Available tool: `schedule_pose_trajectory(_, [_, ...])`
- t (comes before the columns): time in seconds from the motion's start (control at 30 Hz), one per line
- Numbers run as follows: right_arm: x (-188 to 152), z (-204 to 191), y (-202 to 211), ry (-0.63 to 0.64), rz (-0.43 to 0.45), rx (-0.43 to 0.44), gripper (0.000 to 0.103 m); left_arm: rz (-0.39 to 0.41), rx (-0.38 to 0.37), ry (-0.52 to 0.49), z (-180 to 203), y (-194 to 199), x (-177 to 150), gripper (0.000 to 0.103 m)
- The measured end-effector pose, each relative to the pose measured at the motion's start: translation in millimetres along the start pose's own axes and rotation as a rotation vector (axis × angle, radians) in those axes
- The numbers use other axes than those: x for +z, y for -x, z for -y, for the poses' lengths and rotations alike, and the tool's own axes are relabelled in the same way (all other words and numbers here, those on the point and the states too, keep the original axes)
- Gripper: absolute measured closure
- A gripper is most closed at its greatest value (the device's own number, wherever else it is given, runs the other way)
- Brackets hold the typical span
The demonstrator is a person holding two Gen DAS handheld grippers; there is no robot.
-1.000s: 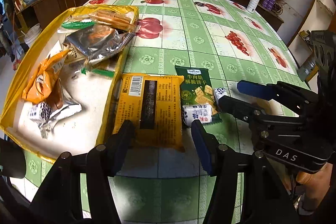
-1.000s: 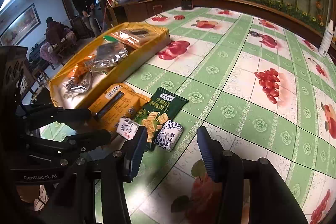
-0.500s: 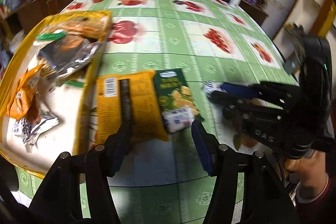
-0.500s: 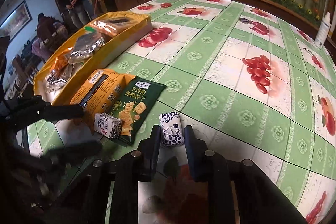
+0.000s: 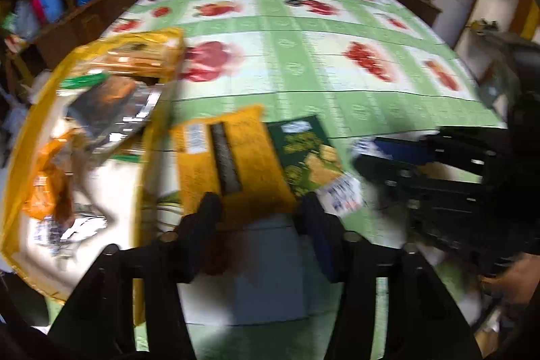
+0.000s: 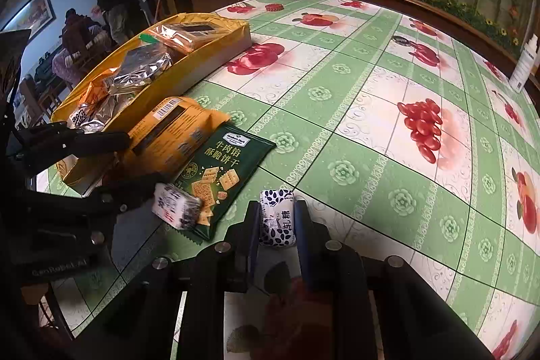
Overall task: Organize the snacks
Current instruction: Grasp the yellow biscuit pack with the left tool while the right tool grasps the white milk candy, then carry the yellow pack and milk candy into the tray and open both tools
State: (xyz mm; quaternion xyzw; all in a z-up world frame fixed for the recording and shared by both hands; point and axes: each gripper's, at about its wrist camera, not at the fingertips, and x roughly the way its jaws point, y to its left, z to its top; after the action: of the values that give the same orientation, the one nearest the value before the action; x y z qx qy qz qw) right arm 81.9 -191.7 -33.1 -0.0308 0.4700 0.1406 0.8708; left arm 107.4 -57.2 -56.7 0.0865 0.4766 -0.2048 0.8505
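My right gripper point(image 6: 276, 218) is shut on a small white candy packet with dark spots point(image 6: 277, 221) that rests on the tablecloth. Beside it lie a second small white packet point(image 6: 175, 210), a green cracker packet point(image 6: 221, 176) and a yellow snack bag point(image 6: 172, 130). My left gripper point(image 5: 260, 211) is open and empty, its fingers straddling the near end of the yellow bag point(image 5: 229, 157); it also shows in the right wrist view point(image 6: 121, 161). The green packet point(image 5: 305, 154) lies to its right. The left wrist view is blurred.
A yellow box point(image 6: 216, 53) at the left holds several snack packets, among them a silver bag point(image 6: 141, 70) and an orange one point(image 5: 47, 184). A white bottle point(image 6: 524, 63) stands at the table's far right edge. People sit beyond the table on the left.
My right gripper has closed on the spotted candy packet. My left gripper has moved right and closer to the yellow bag, staying open.
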Motion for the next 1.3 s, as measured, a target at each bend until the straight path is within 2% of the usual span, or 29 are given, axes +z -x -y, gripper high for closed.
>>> schedule_pose_trajectory(0.1, [-1,6,2,-0.014,0.001,-0.001,0.082,0.023,0.076,0.025,-6,5,4,0.056])
schedule_pose_trajectory(0.2, [-1,9,2,-0.026,0.004,0.011,0.082,-0.013,0.063,0.106,-24,-2,8,0.056])
schedule_pose_trajectory(0.27, [0,8,1,-0.019,0.008,0.006,0.080,-0.016,0.075,0.130,-27,-7,11,0.050])
schedule_pose_trajectory(0.3, [1,8,0,-0.017,0.007,0.009,0.079,-0.016,0.080,0.142,-27,-9,14,0.044])
schedule_pose_trajectory(0.37, [3,6,-1,-0.010,0.006,0.006,0.079,-0.030,0.055,0.159,-25,-14,20,0.043])
schedule_pose_trajectory(0.5, [4,5,-3,-0.001,0.002,-0.001,0.079,-0.067,0.031,0.168,-19,-26,31,0.031])
schedule_pose_trajectory(0.57, [4,5,-3,0.005,0.002,-0.008,0.080,-0.098,0.059,0.181,-19,-35,33,0.031])
schedule_pose_trajectory(0.6, [5,5,-4,0.008,0.002,-0.014,0.082,-0.108,0.069,0.182,-18,-40,34,0.027])
schedule_pose_trajectory(0.63, [4,5,-3,0.010,0.003,-0.017,0.082,-0.093,0.086,0.168,-16,-41,34,0.026])
schedule_pose_trajectory(0.7, [2,6,-3,0.021,0.007,-0.046,0.082,-0.096,0.148,0.147,-12,-46,34,0.025])
schedule_pose_trajectory(0.77, [0,10,-1,0.007,0.014,-0.049,0.083,-0.083,0.141,0.134,-10,-46,33,0.028])
schedule_pose_trajectory(0.8, [-1,13,1,-0.009,0.020,-0.043,0.083,-0.077,0.142,0.130,-10,-44,34,0.033])
schedule_pose_trajectory(1.0, [-8,30,17,-0.096,0.056,0.000,0.083,-0.070,0.156,0.110,-10,-34,29,0.034])
schedule_pose_trajectory(1.13, [-10,32,34,-0.129,0.090,0.024,0.083,-0.012,0.223,0.107,-10,-12,22,0.034])
schedule_pose_trajectory(1.23, [-9,30,46,-0.151,0.114,0.062,0.083,0.026,0.227,0.108,-9,6,17,0.034])
schedule_pose_trajectory(1.3, [-8,23,52,-0.147,0.126,0.072,0.083,0.065,0.265,0.093,-5,19,13,0.034])
